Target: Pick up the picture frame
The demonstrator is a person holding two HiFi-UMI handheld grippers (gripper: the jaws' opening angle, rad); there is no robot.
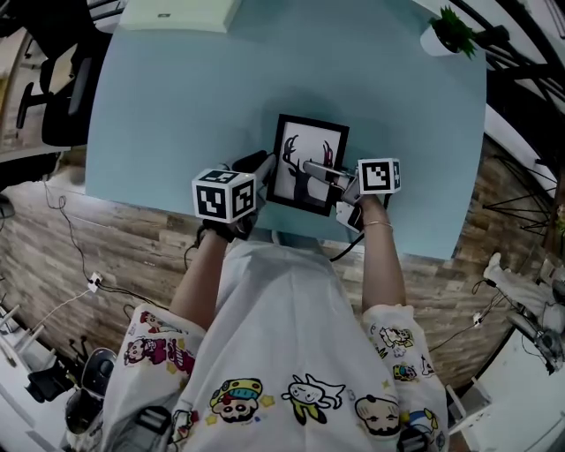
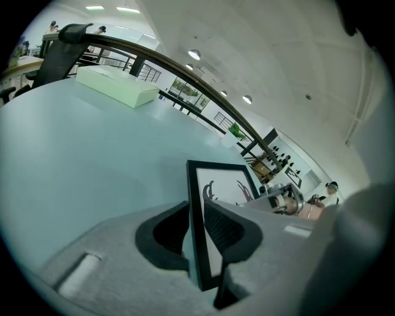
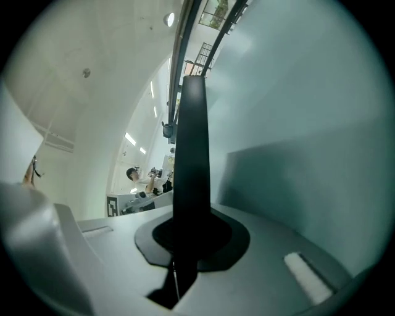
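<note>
The picture frame [image 1: 311,164] is over the blue table [image 1: 177,106], pinched from both sides. The left gripper [image 2: 197,222] has its pads partway apart, clamping the frame's left edge, and the right gripper [image 3: 190,234] is squeezed nearly closed on the thin right edge.

Bare blue table [image 1: 177,106] lies open left, right and beyond the picture frame [image 1: 311,141] near its front edge, where the left gripper [image 1: 265,173] and right gripper [image 1: 311,168] crowd the frame's sides, with a pale box [image 1: 181,13] at the far edge, a potted plant [image 1: 452,33] at the far right corner and a chair [image 1: 64,101] beside the left edge.
</note>
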